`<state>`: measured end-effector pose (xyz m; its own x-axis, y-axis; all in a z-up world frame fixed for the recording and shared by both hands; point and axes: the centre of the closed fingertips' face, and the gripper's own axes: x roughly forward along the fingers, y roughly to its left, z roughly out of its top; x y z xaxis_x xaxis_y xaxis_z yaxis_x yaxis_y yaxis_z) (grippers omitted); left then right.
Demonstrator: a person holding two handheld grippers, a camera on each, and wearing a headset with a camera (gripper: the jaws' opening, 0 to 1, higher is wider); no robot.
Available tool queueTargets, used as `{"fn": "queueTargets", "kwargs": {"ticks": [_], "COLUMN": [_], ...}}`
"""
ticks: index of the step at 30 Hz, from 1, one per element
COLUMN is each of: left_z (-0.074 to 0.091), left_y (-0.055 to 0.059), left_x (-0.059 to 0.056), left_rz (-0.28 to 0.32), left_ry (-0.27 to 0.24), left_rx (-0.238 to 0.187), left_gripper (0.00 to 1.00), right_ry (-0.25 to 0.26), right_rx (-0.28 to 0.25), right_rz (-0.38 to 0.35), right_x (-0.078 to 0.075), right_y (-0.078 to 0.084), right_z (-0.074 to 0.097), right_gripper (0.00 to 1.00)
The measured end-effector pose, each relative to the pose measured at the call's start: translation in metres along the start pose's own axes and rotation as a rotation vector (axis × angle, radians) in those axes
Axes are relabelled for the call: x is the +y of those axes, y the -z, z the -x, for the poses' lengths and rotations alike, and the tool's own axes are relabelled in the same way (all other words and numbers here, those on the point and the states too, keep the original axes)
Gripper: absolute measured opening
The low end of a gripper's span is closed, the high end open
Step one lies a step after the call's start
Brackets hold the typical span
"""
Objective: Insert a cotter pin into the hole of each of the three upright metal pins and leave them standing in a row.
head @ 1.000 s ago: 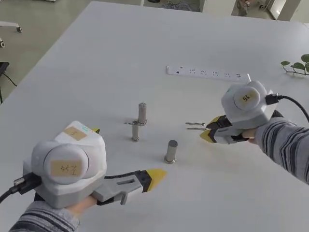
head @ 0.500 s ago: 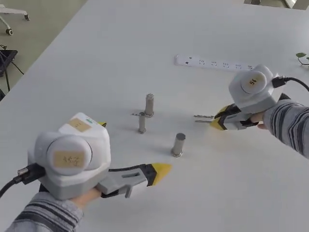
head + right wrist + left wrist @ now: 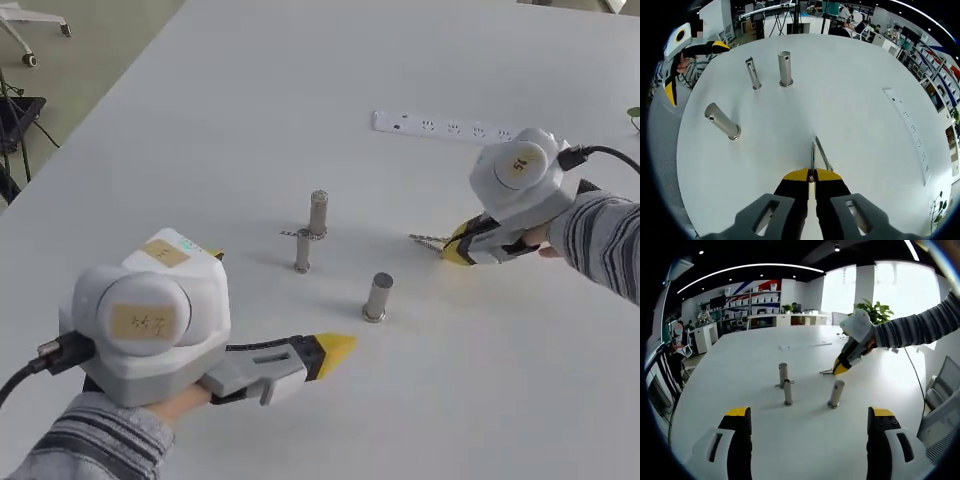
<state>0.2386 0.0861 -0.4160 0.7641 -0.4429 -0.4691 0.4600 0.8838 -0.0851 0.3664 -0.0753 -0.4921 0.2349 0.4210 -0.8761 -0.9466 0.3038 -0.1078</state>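
Broad white office table [image 3: 300,100], white power strip [image 3: 450,130] at the far side, three upright grey steel pins [image 3: 318,212] mid-table, unmoved since a second ago. Right gripper [image 3: 811,175] pinches a thin wire cotter pin [image 3: 812,157] right of them. Left gripper [image 3: 810,412] gapes wide.

Left hand-held gripper [image 3: 335,350] and right hand-held gripper [image 3: 456,250]: pale-grey housings [image 3: 200,300], yellow-tipped jaws, black cables [image 3: 605,152], possibly handwritten labels [image 3: 142,322], striped sleeves [image 3: 605,240].

We see a white counter [image 3: 250,120] carrying three upright metal pins: a tall pin [image 3: 319,213], a thin pin [image 3: 302,250] just in front of it with a cotter pin [image 3: 290,235] across its top, and a stout pin [image 3: 378,297] standing apart to the right. Farther right a loose cotter pin [image 3: 812,156] and a second cotter pin [image 3: 823,153] lie side by side, and a power strip [image 3: 450,130] lies beyond.
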Motion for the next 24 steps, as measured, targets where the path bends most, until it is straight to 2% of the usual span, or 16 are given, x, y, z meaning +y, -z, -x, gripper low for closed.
{"fn": "queueTargets", "kwargs": {"ticks": [3,9,12,15,19,21,24], "left_z": [0.001,0.002,0.003,0.004,0.003,0.002,0.000], "left_y": [0.000,0.001,0.000,-0.002,-0.006,-0.007,-0.009], "left_x": [0.000,-0.001,-0.001,-0.005,-0.008,-0.011,-0.014], "left_rz": [0.007,0.017,0.021,0.030,0.027,0.029,0.025], "left_ry": [0.003,0.009,0.014,0.039,0.057,0.075,0.088], "left_rx": [0.001,0.004,0.004,0.005,-0.006,0.003,0.002], "left_gripper": [0.94,0.89,0.87,0.80,0.75,0.72,0.69], "right_ry": [-0.006,0.006,0.013,0.024,0.034,0.045,0.038], "right_rx": [0.007,-0.004,-0.023,-0.039,-0.075,-0.086,-0.108], "right_rz": [0.045,0.063,0.083,0.098,0.122,0.147,0.163], "right_x": [0.002,0.005,0.009,0.012,0.021,0.027,0.035], "right_y": [0.000,-0.003,-0.006,-0.009,-0.016,-0.019,-0.024], "right_z": [0.000,0.005,0.011,0.017,0.027,0.033,0.039], "right_gripper": [0.00,0.00,0.00,0.00,0.00,0.00,0.00]}}
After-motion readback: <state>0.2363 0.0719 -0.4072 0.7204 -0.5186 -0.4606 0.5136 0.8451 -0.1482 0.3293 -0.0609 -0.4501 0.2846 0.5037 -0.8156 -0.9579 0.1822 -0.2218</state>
